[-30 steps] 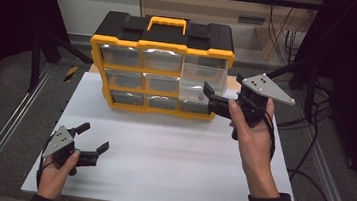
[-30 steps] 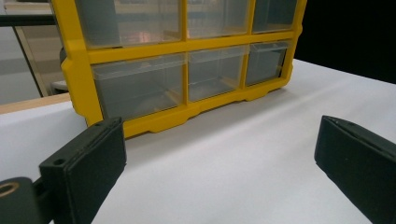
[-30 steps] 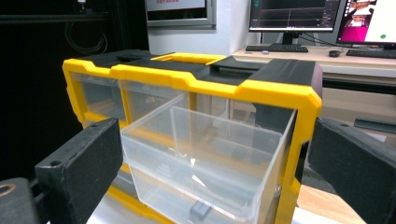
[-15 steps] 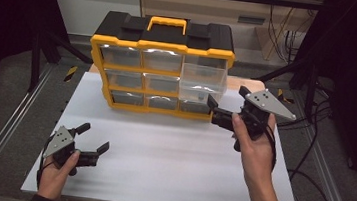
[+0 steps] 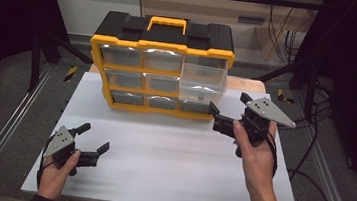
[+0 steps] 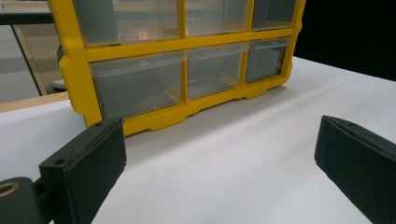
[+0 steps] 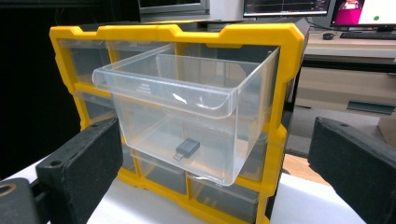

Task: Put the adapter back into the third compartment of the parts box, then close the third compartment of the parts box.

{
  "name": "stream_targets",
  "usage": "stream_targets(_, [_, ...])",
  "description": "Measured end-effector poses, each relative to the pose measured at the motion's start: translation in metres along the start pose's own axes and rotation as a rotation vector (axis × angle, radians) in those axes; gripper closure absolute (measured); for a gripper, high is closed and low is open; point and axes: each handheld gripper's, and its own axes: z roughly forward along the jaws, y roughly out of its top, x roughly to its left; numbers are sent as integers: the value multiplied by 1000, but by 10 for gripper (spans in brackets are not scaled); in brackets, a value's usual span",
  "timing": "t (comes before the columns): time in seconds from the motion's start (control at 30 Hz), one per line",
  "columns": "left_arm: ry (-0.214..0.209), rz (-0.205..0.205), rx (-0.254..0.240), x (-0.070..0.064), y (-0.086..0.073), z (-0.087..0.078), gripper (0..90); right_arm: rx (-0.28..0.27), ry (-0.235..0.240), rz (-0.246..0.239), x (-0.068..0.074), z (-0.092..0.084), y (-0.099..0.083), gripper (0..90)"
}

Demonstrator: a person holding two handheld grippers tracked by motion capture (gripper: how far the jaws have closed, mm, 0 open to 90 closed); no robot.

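Drawer: clear plastic drawer (image 7: 187, 112) pulled out, centre frame; small black adapter (image 7: 185, 149) inside.
Right gripper (image 5: 237, 118): jaws apart, empty; approach squarely.
Left gripper (image 5: 93, 139): jaws apart, idle, lower left.

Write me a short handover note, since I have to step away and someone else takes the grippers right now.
Left gripper: open, low over the near-left of the white table, holding nothing.
Right gripper: open, facing the pulled-out clear drawer, not touching it.
The drawer sticks out of the yellow organizer at its right side; a small black part lies inside.
Done: drawer open. Left: probably take out the part, or push the drawer shut.
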Motion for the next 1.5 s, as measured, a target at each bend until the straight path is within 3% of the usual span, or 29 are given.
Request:
stream_targets(0.87, [2,4,6,-1,0,0,20,58,34,26,15,1,-27,69])
stream_targets(1.17, [2,9,7,-1,0,0,20,90,35,-1,24,3,-32,197])
stream_targets(1.5, [2,12,0,-1,1,-1,20,77,19,-29,29,0,-28,473])
